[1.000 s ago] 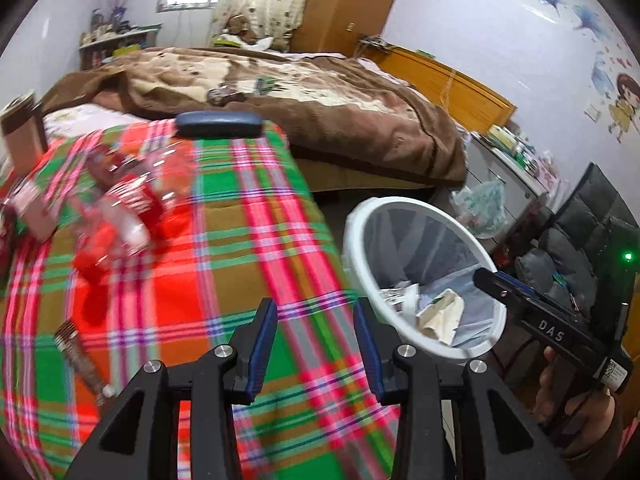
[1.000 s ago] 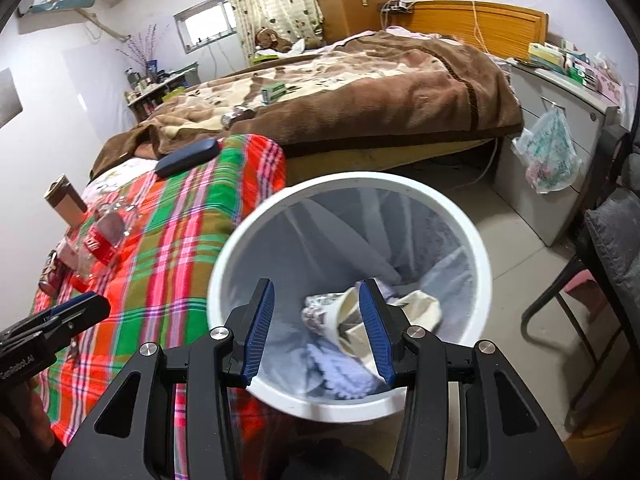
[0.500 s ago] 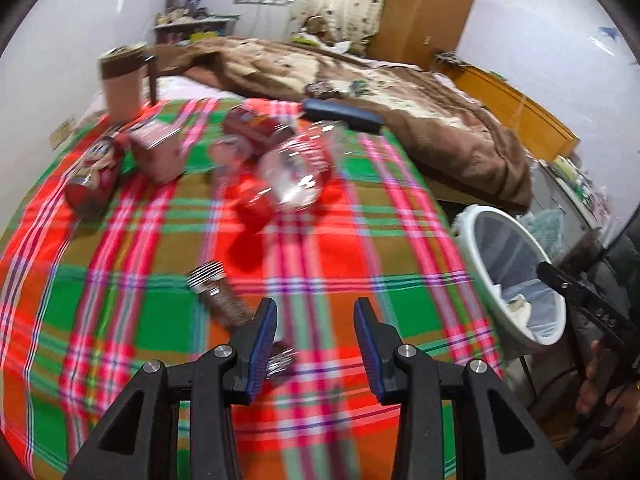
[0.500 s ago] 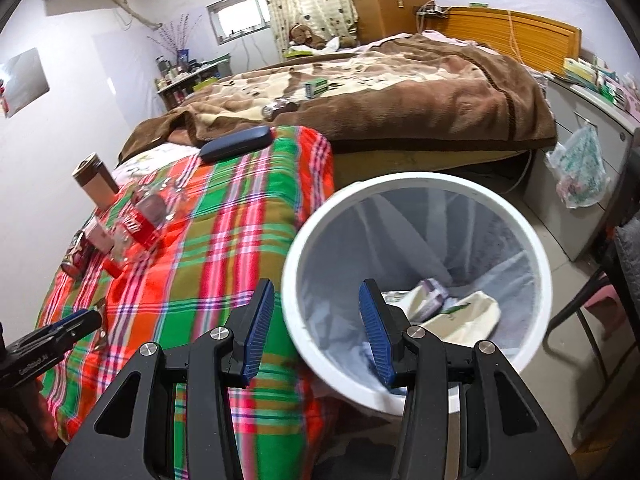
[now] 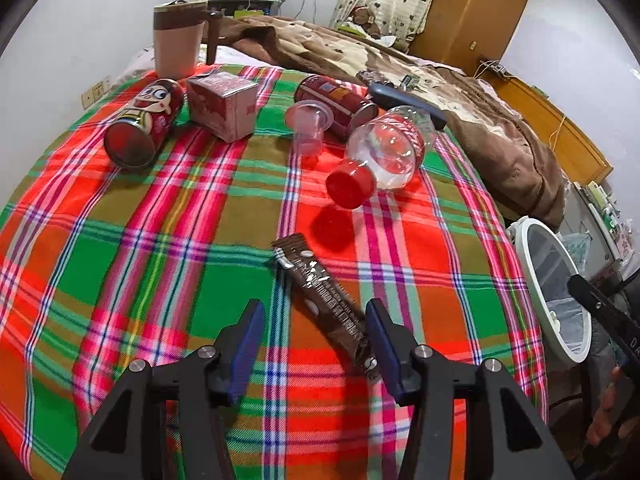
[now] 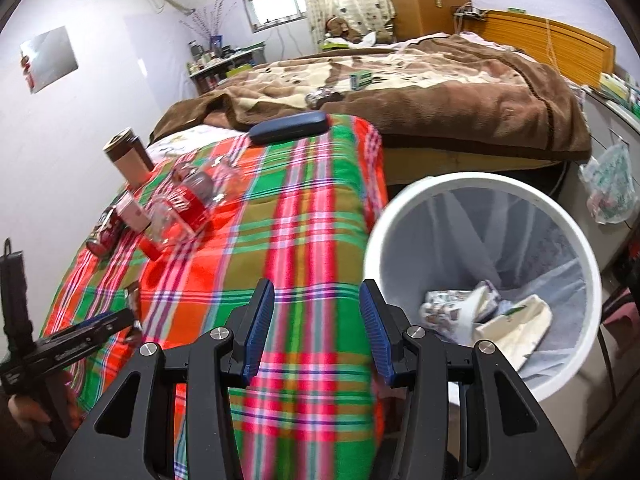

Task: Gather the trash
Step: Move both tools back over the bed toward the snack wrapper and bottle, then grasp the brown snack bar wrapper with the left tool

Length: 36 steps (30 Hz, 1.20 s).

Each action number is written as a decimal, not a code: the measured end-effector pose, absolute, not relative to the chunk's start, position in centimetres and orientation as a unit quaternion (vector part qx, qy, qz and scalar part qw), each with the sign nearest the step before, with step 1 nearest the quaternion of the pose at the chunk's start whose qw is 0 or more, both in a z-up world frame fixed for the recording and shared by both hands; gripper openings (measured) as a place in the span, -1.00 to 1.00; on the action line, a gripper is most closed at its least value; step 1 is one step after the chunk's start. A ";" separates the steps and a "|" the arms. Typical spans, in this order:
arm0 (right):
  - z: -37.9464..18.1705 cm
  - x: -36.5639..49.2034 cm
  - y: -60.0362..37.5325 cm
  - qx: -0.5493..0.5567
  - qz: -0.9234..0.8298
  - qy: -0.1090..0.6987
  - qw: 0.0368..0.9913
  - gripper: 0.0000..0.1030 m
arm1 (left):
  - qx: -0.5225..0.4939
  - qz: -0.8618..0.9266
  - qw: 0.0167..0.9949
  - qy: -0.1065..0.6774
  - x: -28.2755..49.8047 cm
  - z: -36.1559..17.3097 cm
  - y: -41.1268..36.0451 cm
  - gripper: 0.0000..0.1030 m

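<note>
Left gripper [image 5: 316, 344] angled down over red-green-orange plaid blanket [image 5: 160, 248]; jaws opening, moderately wide. Long brown foil snack wrapper [image 5: 324, 300] flat on blanket, lower end lying between the pads, nearer the right one; no pad pressing on it. Beyond the tips: clear plastic bottle with red cap [image 5: 380, 152], small clear plastic cup [image 5: 308, 124], two red drink cans [image 5: 144, 124] [image 5: 336, 100] on their sides, pink carton [image 5: 222, 104].

Right gripper [image 6: 316, 320] jaws apart, nothing between them, over blanket edge. White round plastic bin with grey liner [image 6: 400, 216] just right of the tips, crumpled paper trash [image 6: 484, 316] inside.
</note>
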State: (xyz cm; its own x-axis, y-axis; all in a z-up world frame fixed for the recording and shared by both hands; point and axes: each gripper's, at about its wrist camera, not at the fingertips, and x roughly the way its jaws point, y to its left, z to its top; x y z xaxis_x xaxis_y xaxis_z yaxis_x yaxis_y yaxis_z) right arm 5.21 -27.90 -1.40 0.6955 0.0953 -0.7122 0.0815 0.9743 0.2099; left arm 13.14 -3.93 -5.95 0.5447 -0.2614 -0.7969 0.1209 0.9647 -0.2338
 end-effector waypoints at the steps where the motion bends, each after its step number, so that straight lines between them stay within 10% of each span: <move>1: -1.4 5.4 -27.5 0.109 0.007 0.391 0.914 -0.11 | -0.072 -0.110 0.875 0.465 13.3 -6.1 -4.1 0.01; 7: -1.3 6.7 -25.5 0.098 0.023 0.395 0.913 -0.11 | -0.055 -0.110 0.877 0.464 13.6 -6.2 -4.8 -0.02; 12: -1.0 7.9 -23.9 0.085 0.035 0.397 0.913 -0.11 | -0.058 -0.110 0.877 0.465 13.8 -6.3 -3.6 -0.49; 36: -1.4 15.4 -19.7 0.140 0.040 0.413 0.899 -0.03 | -0.088 -0.136 0.870 0.465 19.0 -6.2 0.9 -0.53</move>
State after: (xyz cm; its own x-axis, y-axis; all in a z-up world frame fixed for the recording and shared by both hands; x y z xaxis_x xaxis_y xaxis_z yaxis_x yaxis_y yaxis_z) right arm 15.43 -19.68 -1.37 0.6563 0.1865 -0.7311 0.0443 0.9578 0.2841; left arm 19.02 0.85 -6.16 0.5300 -0.3188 -0.7858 0.1555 0.9475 -0.2795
